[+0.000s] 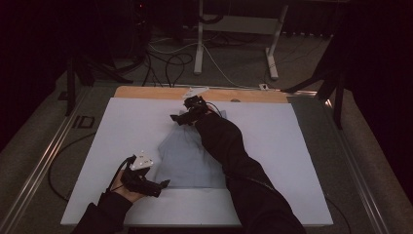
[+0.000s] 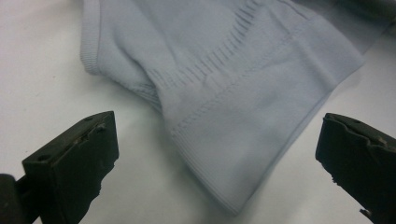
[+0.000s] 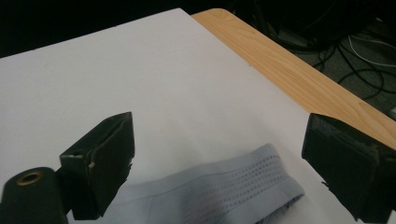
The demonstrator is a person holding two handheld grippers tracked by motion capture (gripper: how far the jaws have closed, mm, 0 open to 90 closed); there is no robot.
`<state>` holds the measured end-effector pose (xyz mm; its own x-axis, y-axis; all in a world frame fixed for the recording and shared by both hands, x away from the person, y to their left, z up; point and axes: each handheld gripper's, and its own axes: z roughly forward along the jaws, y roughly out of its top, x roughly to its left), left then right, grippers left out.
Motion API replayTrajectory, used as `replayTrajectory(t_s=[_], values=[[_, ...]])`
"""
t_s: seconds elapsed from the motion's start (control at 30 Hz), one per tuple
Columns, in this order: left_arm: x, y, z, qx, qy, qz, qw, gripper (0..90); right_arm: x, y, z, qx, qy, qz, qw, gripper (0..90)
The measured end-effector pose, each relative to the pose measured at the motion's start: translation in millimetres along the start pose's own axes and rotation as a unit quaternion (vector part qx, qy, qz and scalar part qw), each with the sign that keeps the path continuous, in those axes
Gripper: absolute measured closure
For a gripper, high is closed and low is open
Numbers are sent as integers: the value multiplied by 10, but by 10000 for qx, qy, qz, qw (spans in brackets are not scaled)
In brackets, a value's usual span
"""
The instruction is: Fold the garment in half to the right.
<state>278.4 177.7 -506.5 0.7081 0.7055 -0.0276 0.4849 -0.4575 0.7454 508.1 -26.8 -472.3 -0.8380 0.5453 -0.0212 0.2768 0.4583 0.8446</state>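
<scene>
Jaws of both grippers wide apart, pale blue garment (image 2: pixel 233 93) between and beyond each pair, unclamped.

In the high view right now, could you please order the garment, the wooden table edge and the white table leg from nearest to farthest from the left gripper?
From the left gripper:
1. Garment, just beside it.
2. Wooden table edge, far side.
3. White table leg, on the floor beyond.

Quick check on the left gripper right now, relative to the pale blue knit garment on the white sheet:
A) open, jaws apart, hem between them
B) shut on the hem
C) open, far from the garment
A: the left gripper has its jaws spread wide, with the pale blue knit garment's ribbed corner lying ungripped between them.
</scene>
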Motion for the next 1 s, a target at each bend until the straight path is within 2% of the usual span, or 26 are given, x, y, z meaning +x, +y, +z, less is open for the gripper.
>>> replayTrajectory(t_s=[0.07, 0.1, 0.13, 0.17, 0.2, 0.37, 0.43, 0.5, 0.53, 0.6, 0.77, 0.83, 0.87, 1.0], values=[[15, -14, 8, 19, -14, -10, 10000, 4, -18, 0, 23, 7, 17, 47, 10000, 94], [16, -20, 13, 16, -50, -7, 10000, 4, -45, -1, 78, 175, -4, 27, 9998, 94], [15, -23, 19, 42, -66, 13, 10000, 4, -45, -1, 78, 175, -4, 27, 9998, 94], [11, -32, 31, 99, -33, 61, 9999, 4, -71, -5, 124, 389, -9, 92, 9992, 94], [10, -37, 42, 152, -26, 77, 9999, 4, -80, -12, 148, 458, -10, 153, 9988, 94], [-1, -62, 90, 374, -46, 162, 9992, 4, -116, -20, 247, 573, -59, 382, 9976, 94], [-11, -67, 102, 429, -59, 187, 9989, 5, -151, -38, 299, 671, -124, 519, 9963, 101], [-12, -69, 108, 459, -76, 228, 9987, 7, -165, -47, 319, 755, -146, 517, 9957, 135], [-9, -71, 109, 450, -91, 206, 9987, 22, -178, -69, 356, 904, -201, 519, 9943, 144], [1, -71, 108, 449, -78, 178, 9988, 42, -195, -90, 394, 1029, -261, 633, 9923, 152], [-13, -68, 117, 524, -12, 216, 9984, 107, -230, -110, 453, 1124, -332, 738, 9904, 174], [-17, -69, 122, 564, 14, 236, 9981, 119, -231, -106, 461, 1147, -370, 688, 9903, 174], [-17, -70, 126, 594, 22, 254, 9979, 154, -233, -95, 469, 1171, -405, 652, 9901, 174], [-26, -80, 159, 758, 5, 287, 9967, 189, -235, -67, 478, 1163, -404, 685, 9900, 174]])
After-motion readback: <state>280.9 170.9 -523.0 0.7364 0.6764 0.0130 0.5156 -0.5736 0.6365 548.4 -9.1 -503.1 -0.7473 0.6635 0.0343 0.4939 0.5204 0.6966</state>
